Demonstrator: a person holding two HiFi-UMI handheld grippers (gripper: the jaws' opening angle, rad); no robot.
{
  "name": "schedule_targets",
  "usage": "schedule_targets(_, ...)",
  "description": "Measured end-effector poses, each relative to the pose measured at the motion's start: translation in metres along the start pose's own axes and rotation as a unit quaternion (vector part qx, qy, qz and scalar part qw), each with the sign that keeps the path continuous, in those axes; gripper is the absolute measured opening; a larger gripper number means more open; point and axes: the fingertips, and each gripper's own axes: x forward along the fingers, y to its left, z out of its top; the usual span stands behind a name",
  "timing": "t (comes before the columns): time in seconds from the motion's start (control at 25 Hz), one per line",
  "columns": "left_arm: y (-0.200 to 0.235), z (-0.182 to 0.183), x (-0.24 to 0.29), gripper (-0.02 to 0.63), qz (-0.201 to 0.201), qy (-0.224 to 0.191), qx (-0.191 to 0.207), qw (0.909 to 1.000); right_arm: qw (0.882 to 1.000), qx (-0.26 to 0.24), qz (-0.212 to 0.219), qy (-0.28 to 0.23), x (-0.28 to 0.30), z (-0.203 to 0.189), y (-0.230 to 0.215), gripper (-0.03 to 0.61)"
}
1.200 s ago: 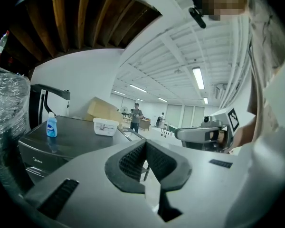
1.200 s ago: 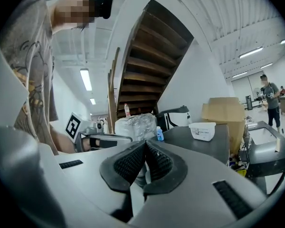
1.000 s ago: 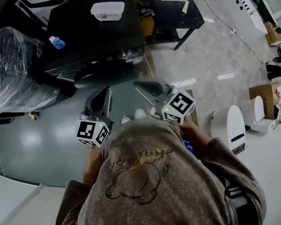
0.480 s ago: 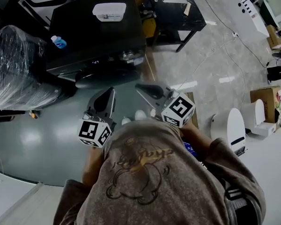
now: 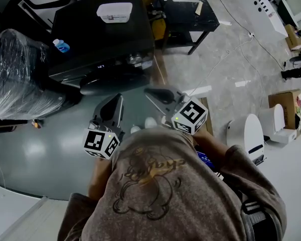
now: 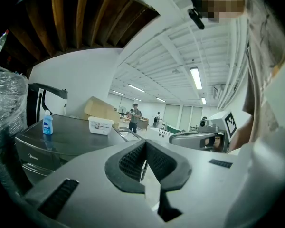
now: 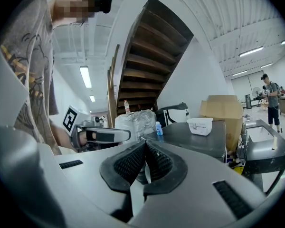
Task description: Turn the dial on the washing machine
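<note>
**Item 1: washing machine** (image 5: 100, 39). Black, box-shaped and flat-topped, it stands on the grey floor straight ahead of the person. Two things sit on its top:
- a white rectangular plastic tub (image 5: 115, 11) near the back edge
- a small blue plastic bottle (image 5: 60, 45) at the left edge

**Item 2: dial.** Judged to be the small bright round knob (image 5: 136, 59) at the right end of the front control strip. It is too small to confirm, and nothing touches it.

**Item 3: left gripper** (image 5: 112, 100). Grey two-jaw tool with a black-and-white marker cube. Its ribbed black pads are clenched together with nothing between them. It is held short of the machine's front, apart from it.

**Item 4: right gripper** (image 5: 149, 91). Same make, pads likewise clenched on nothing. It points toward the machine's right front corner and does not reach it.

**Item 5: bundle wrapped in clear plastic film** (image 5: 17, 74). On the floor beside the machine's left side.

**Change over the last second:** none to speak of. Both tools have kept their place and attitude, jaws closed throughout.

**Bearing on the task:** the approach appears not to have begun. One tool would likely need to open its jaws and close in on the control strip before any turning is possible.
</note>
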Motion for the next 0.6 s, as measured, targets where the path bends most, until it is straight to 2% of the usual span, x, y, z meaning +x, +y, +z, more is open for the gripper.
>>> schedule_targets(0.6, -0.0015, -0.0055, -0.0033, 0.000, -0.004, 0.000, -0.006, 1.0000, 1.000, 0.003, -0.011, 0.003, -0.0044, -0.0038, -0.0058, 0.002)
